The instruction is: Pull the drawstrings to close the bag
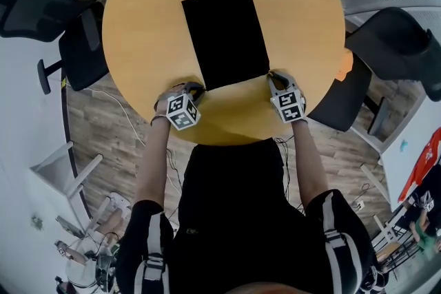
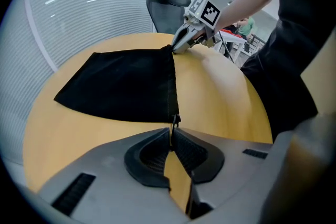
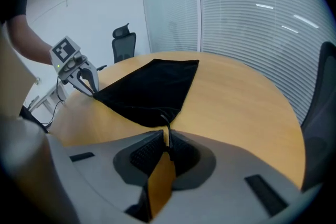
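**Left tongs** (image 2: pixel 172 136): nearly closed. The ribbed pads meet on the thin left drawstring (image 2: pixel 174 122), which leaves the bag (image 2: pixel 121 86) at its near left corner.

**Right tongs** (image 3: pixel 167 139): likewise nearly closed. The pads pinch the right drawstring (image 3: pixel 165 122) at the bag's near right corner.

In the head view the two tongs sit at the ends of the bag's near short edge. Their tips are at the cloth and their marker cubes point toward the person.

**Bag:** black and rectangular, lying flat in the middle of the round wooden counter (image 1: pixel 145 24). Its long sides run away from the person. The near edge between the tongs is straight and ungathered. None of the bag's inside shows, and the cloth lies without a bulge.

**Hard to make out:** each drawstring shows only for a short length between the bag's corner and the pads. Neither can be made out in the head view.

**Surroundings:** a black office chair (image 1: pixel 76 38) stands beyond the bag's left side, and a second chair (image 1: pixel 393 45) beyond its right side. A small orange object (image 1: pixel 345 63) at the counter's rim, right of the bag, is too small to identify.
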